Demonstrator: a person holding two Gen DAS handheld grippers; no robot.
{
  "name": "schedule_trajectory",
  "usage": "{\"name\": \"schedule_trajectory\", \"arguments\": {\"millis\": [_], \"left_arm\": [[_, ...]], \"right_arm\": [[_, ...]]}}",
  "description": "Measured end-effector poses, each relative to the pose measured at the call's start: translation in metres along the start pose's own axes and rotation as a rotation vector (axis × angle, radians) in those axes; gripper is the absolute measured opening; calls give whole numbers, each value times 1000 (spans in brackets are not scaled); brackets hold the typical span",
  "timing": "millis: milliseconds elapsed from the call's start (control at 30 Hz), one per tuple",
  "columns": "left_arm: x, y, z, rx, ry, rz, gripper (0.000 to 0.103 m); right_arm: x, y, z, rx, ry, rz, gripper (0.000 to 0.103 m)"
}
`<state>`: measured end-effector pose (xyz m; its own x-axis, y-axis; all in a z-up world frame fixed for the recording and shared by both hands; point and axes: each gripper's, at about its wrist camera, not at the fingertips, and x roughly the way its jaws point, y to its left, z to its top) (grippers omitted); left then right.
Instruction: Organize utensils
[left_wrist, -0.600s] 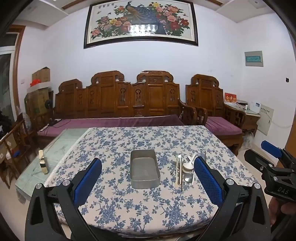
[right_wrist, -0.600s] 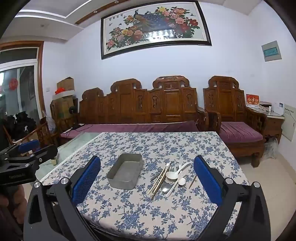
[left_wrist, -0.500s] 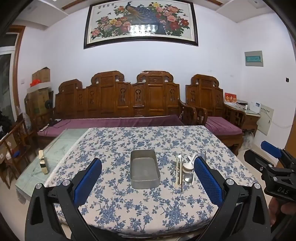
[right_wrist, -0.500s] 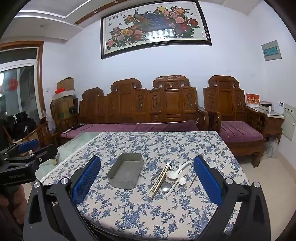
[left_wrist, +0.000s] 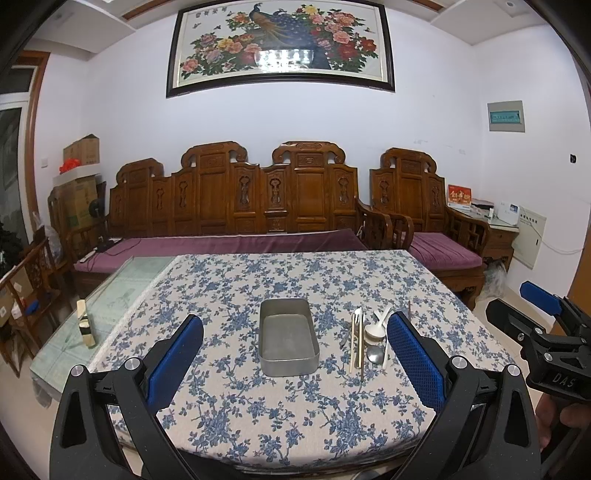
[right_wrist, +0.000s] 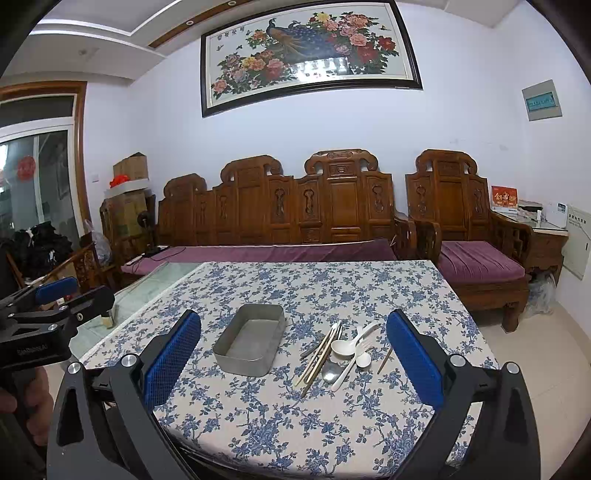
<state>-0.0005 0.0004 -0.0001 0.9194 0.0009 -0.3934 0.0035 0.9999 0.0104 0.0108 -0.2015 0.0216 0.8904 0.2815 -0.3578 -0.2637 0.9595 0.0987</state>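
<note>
- A home living room.
- A carved wooden sofa (left_wrist: 236, 206) with purple cushions fills the middle of the frame, an armchair (left_wrist: 417, 218) right of it.
- A framed peacock painting (left_wrist: 280, 44) hangs at the top.
- A table (left_wrist: 295, 280) under a blue floral cloth sits below.
- Cardboard boxes (left_wrist: 79, 184) stack at left.

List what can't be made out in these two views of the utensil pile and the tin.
- Utensil pile: pieces overlap and are small in both views, so an exact count is not possible.
- Left wrist view: the left gripper has one blue finger covering the pile's right edge.
- Metal tin: its near wall hides part of the floor in both views.
- Table: near edge cut off by the gripper bodies.
</note>
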Motion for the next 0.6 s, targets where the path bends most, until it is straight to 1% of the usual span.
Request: {"name": "schedule_trajectory", "arguments": {"millis": [600], "left_arm": [[2,-2,1,1,-3,1,97]], "right_arm": [[-1,-1,1,1,-2,0,101]]}}
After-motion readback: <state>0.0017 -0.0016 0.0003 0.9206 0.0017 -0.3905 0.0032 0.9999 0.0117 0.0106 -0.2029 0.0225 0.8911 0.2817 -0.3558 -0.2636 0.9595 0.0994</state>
